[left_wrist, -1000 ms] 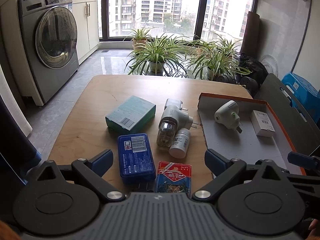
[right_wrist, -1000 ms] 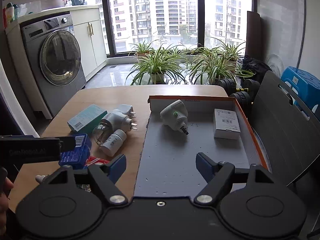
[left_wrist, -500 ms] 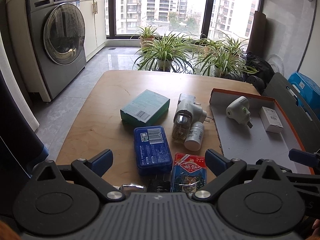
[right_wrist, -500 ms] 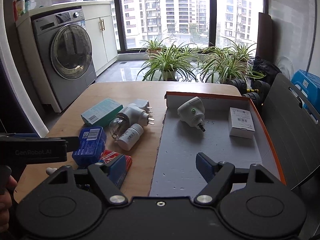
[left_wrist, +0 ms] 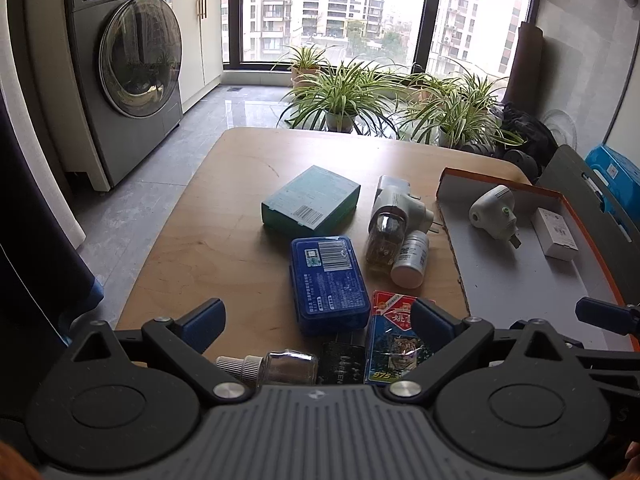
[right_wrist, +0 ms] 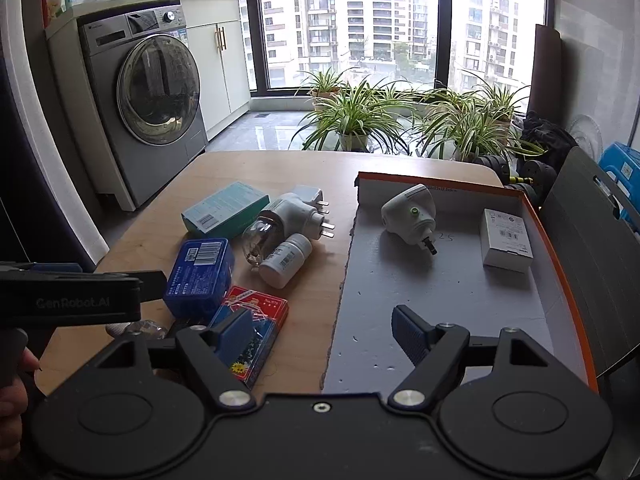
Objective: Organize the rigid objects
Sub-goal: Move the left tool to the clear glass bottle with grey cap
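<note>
On the wooden table (left_wrist: 224, 216) lie a teal box (left_wrist: 310, 200), a blue tin (left_wrist: 328, 280), a white plug-in vaporiser with a glass bottle (left_wrist: 390, 220), a white pill bottle (left_wrist: 410, 258), a red card pack (left_wrist: 400, 340), a small glass bottle (left_wrist: 276, 366) and a black item (left_wrist: 344, 362). The grey tray with an orange rim (right_wrist: 560, 264) holds a white plug device (right_wrist: 410, 212) and a small white box (right_wrist: 506, 238). My left gripper (left_wrist: 316, 320) is open above the blue tin and card pack. My right gripper (right_wrist: 322, 330) is open, over the tray's near left edge.
A washing machine (left_wrist: 128, 72) stands at the far left. Potted plants (left_wrist: 344, 92) line the window beyond the table. A dark chair back (right_wrist: 592, 248) and a blue stool (right_wrist: 620, 168) stand to the right of the tray.
Both grippers have pulled back and shifted left. The small glass bottle and black item came into the left wrist view. No object has moved.
</note>
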The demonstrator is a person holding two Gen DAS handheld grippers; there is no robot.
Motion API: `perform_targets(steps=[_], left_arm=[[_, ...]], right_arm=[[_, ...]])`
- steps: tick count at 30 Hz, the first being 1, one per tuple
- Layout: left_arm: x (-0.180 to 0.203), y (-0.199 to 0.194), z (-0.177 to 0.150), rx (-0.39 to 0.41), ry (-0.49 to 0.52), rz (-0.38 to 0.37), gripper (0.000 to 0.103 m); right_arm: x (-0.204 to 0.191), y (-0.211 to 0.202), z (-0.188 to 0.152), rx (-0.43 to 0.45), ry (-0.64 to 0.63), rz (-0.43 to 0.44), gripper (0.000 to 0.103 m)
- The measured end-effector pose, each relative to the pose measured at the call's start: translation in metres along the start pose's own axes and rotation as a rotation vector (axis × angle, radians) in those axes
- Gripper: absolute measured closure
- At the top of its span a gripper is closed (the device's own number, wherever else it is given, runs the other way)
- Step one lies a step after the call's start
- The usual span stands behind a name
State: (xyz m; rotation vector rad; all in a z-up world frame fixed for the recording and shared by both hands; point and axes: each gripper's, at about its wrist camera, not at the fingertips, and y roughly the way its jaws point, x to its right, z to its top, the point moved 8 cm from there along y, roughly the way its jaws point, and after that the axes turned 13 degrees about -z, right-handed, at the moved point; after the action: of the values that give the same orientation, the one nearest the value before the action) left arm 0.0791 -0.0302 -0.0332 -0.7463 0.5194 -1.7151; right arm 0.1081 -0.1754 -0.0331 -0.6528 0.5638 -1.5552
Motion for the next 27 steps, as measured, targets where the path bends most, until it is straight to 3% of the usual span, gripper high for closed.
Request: perform_targets(steps=[11,18,27], left_arm=[[-0.038,-0.003,-0.006,-0.008,-0.067,0.041,0.001],[-0.065,0.001,-0.027,-0.048,-0.078,0.055,0.001],[-0.061,0.015,-0.051,-0.084,-0.010,0.002,0.000]], right_arm=[[-0.015,0.005,-0.012,-0.027,-0.024,0.026,0.013],[-0.011,0.011,-0.017,-0.045,-0.010,0.030,0.013],[-0.011,0.018,-0.022,-0.063,-0.010,0.028,0.013]])
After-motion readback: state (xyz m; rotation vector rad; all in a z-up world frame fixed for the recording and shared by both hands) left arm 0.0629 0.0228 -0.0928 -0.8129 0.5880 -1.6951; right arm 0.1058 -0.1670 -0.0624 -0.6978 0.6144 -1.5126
